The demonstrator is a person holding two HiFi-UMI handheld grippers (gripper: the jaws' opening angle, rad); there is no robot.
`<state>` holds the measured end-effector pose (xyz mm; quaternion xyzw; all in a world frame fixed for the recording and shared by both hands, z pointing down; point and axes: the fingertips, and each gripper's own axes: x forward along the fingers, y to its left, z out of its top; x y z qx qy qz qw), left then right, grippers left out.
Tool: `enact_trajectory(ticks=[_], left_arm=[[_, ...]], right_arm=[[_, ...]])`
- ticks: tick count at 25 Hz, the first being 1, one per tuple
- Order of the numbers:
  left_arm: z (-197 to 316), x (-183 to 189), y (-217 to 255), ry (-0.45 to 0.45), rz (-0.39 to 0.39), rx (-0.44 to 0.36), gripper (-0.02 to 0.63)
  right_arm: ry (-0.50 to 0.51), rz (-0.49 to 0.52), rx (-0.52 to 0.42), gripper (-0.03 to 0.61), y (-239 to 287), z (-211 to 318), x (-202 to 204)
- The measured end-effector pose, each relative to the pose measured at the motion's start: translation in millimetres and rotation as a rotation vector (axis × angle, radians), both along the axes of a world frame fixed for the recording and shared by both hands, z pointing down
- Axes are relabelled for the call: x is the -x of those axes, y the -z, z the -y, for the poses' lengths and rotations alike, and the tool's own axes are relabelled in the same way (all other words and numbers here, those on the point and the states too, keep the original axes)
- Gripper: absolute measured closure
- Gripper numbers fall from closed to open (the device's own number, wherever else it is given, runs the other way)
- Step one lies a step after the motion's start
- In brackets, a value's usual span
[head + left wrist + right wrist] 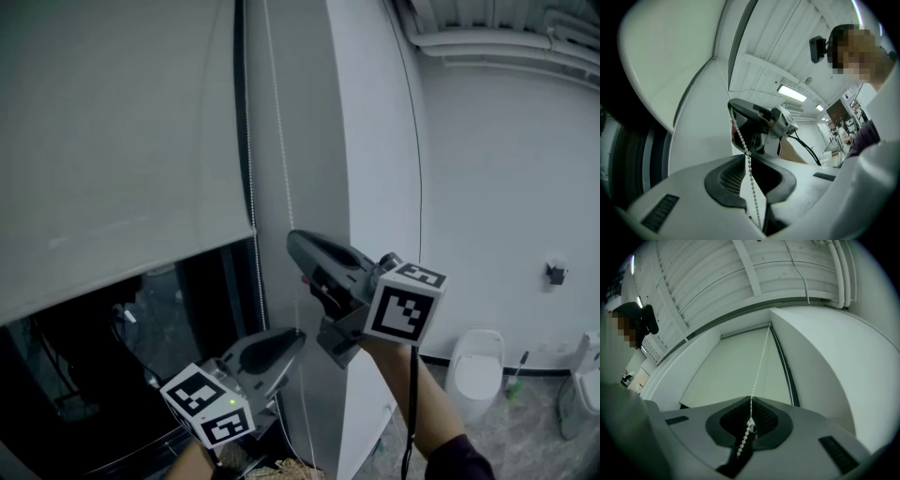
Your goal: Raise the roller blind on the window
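Beads run through both of my tools. My right tool (750, 425) is squeezed shut on the bead chain (761, 362), and the beads are pinched right between its two pads. I hold it tight so the chain cannot slip when I pull. From there the chain goes straight up, pulled tight, to the top corner of the roller blind (736, 366).

My left tool (750, 159) is lower down on the same chain (751, 183). Its two sides are a little apart. The beads hang in the gap, and I don't think they are pinched. I think it sits there so one tool can hold while the other finds a new spot, like climbing a rope. I cannot tell if it is about to squeeze or is letting go.

From my head I see the right tool (294, 242) up high and the left tool (296, 337) just under it, both beside the window (187, 319).

The roller blind (112, 141) covers the top part of the window. Its bottom edge is partway up, and the glass below it looks dark. So the blind is up some of the way, not all the way.
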<state>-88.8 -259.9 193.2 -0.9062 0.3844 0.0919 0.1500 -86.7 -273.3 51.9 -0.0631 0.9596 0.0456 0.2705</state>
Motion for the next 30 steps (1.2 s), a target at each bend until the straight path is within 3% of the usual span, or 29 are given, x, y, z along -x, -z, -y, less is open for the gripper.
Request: enact_trajectory(ticks=[5,10,18,23,26,28,30], left_arm=[[-1,36,47,-0.033,-0.170,-0.026,0.600],[3,35,100,-0.118,-0.235,-0.042,0.598],[12,5,144,-0.206,-0.250,-0.027,0.563],[19,-3,142,-0.140,-0.214,-0.030,0.580],[18,6,132,-0.107,-0.256,-0.054,0.595],[18,14,123,-0.098,-0.278,-0.049,0.595],[20,14,105,-0.083,-0.246,-0.038,0.595]], right_arm=[[-0.074,-0.045,-0.050,0.563,-17,-5,-2],[-0.107,-0.108,-0.063,0.563,-59,-9,-3],[-0.085,-0.183,-0.016,0.563,-118,-17,-6],[-0.074,-0.210,0.002,0.563,-138,-19,-15],[-0.115,-0.282,-0.025,0.561,-147,-6,-19],[-0.094,-0.249,0.021,0.560,-136,6,-25],[-0.034,-0.155,0.087,0.560,-110,15,-32]])
